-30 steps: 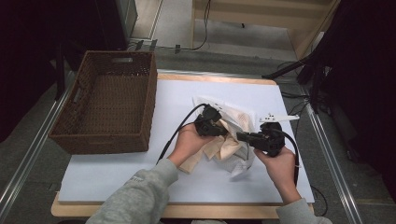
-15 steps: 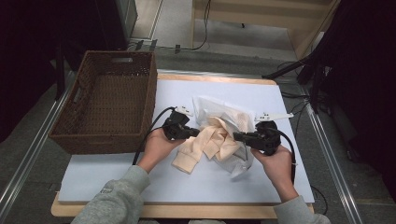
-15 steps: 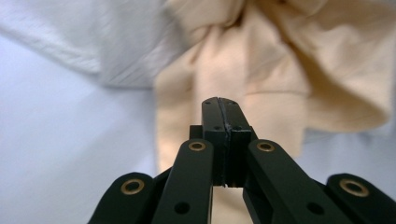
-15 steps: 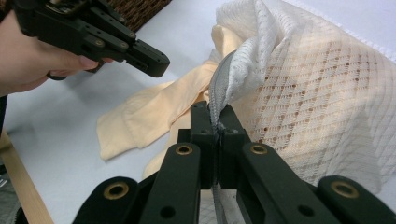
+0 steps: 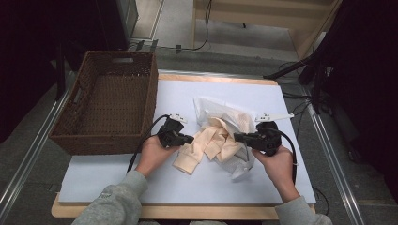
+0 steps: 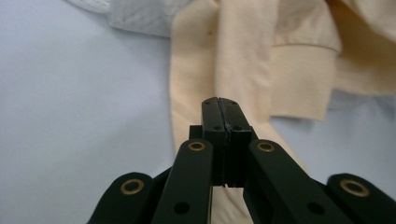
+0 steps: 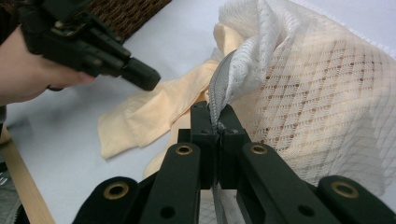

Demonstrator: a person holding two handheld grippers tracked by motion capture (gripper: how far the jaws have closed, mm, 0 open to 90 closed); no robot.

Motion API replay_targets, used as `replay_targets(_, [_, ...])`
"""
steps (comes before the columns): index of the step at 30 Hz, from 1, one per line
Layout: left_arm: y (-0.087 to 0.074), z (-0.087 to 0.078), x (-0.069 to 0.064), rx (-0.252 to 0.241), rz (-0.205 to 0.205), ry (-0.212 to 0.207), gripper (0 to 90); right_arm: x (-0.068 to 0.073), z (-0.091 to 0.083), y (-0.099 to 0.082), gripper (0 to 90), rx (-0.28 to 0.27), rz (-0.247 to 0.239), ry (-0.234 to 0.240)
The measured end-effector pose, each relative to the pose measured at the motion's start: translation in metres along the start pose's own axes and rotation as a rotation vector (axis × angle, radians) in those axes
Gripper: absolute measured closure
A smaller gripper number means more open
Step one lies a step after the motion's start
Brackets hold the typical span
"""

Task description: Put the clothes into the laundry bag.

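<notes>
Cream shirt [image 5: 209, 143] lies half out of a white mesh bag [image 5: 234, 123] on the counter [image 5: 112, 176]. Right claw [image 7: 219, 122] pinches the bag's zipper edge. Left claw [image 6: 219, 103], pressed together and pinching nothing, hovers over the shirt's sleeve beside a wicker basket [image 5: 141, 126].

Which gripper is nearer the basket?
Left. The left gripper is just off the basket's near right corner; the right gripper is farther right, across the cloth, clamping the mesh bag.
</notes>
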State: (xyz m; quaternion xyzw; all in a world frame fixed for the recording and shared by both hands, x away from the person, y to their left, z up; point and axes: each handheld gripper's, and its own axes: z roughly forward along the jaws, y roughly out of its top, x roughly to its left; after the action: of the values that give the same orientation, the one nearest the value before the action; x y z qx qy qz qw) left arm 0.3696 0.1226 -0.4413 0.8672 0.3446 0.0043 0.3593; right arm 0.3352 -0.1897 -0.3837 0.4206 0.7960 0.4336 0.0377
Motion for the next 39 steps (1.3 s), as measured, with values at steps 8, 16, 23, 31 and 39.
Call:
replay_targets(8, [-0.014, -0.015, -0.02, 0.003, 0.032, -0.042, 52.4, 0.001, 0.001, 0.001, 88.8, -0.001, -0.006, -0.003])
replay_targets(16, [-0.033, -0.004, -0.026, 0.055, 0.044, -0.02, 46.3, 0.001, 0.0, 0.001, 88.8, -0.001, -0.002, -0.006])
replay_targets(23, [-0.034, 0.0, -0.036, 0.067, 0.106, 0.057, 67.6, 0.001, 0.0, 0.001, 88.8, -0.002, -0.002, -0.011])
replay_targets(31, [-0.027, 0.0, -0.031, 0.089, 0.07, 0.054, 83.6, 0.001, 0.0, 0.001, 88.7, -0.003, -0.005, -0.012])
replay_targets(39, [0.018, -0.024, -0.049, -0.042, 0.112, -0.001, 84.1, 0.001, 0.0, 0.002, 88.7, -0.008, -0.006, -0.011])
